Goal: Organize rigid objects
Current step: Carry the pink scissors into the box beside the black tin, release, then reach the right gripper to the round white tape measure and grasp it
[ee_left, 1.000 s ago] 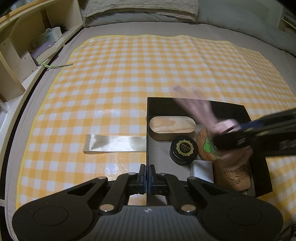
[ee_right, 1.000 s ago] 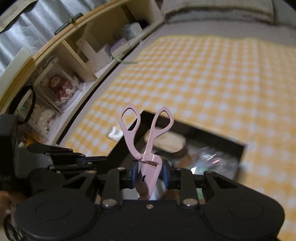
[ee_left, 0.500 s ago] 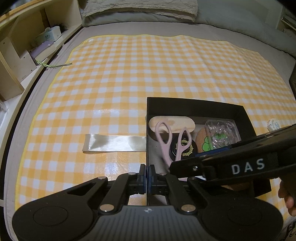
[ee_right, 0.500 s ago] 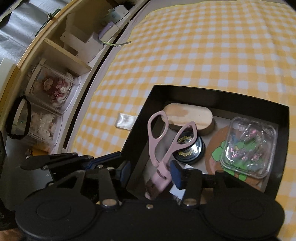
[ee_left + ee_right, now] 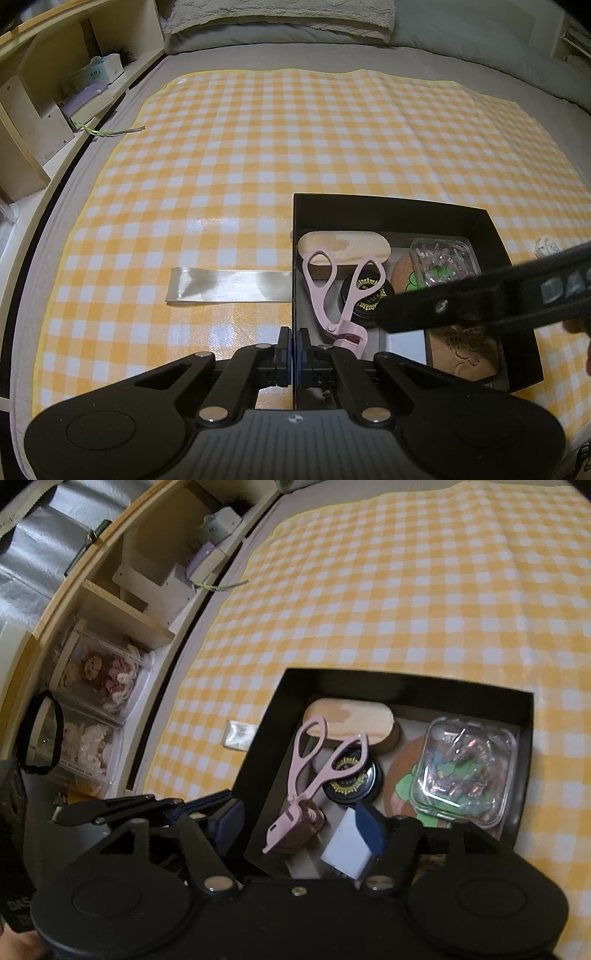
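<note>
- Now the right gripper (image 5: pixel 303 821) is opening its jaws over the black box (image 5: pixel 388 210), and the pink eyelash curler (image 5: pixel 308 771) is lying loose between them, no pad pressing it.
- Its loops are resting across the wooden oval block (image 5: pixel 351 718) and the round black tin (image 5: pixel 351 775), while its curved head is sitting low at the box's near end beside a small white block (image 5: pixel 347 845).
- To finish well, the jaws should, I judge, be widening fully before the hand is lifting, so a blue pad (image 5: pixel 371 827) is not snagging the curler's head.
- Pulling straight back and up seems safest; the clear plastic case (image 5: pixel 465 771) is lying close on the right.
- Meanwhile the left gripper (image 5: pixel 294 354) is clenched on the box's left wall, steadying it on the yellow checked cloth (image 5: pixel 258 147).
- A strip of pale ribbon (image 5: pixel 227 285) is lying outside the box, apparently next.
</note>
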A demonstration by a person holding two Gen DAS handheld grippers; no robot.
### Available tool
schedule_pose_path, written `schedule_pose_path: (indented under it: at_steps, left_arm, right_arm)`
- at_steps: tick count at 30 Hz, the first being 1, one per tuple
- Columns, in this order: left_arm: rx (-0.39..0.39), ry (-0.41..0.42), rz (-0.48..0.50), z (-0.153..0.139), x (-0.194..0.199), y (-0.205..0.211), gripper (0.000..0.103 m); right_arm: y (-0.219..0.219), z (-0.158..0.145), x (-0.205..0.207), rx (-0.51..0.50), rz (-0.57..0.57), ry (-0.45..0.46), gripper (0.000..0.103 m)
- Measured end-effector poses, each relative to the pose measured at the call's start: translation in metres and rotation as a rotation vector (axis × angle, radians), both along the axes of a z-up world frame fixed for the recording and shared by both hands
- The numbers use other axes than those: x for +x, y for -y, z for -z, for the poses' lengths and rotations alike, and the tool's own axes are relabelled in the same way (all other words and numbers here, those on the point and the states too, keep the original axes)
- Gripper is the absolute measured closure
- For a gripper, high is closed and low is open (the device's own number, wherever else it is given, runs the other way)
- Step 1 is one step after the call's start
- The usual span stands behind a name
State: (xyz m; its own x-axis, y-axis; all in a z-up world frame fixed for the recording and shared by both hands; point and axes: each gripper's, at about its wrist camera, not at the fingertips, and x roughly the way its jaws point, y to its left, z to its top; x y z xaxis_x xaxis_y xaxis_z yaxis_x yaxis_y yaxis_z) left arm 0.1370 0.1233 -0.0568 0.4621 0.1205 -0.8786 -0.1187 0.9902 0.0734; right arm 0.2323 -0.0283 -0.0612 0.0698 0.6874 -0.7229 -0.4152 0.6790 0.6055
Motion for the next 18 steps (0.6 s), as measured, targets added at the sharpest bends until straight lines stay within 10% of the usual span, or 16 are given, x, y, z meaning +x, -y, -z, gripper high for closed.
schedule_pose_path:
  at_steps: [7,18]
  left_arm:
    - [0.001,0.0,0.0,0.0,0.0,0.0,0.101]
    - [0.002,0.0,-0.001,0.0,0.0,0.0,0.101]
  right_arm:
    - [0.01,-0.026,-0.003,0.089,-0.001,0.034,0.004]
    - [0.042,-0.074,-0.006,0.189,0.036,0.244,0.0]
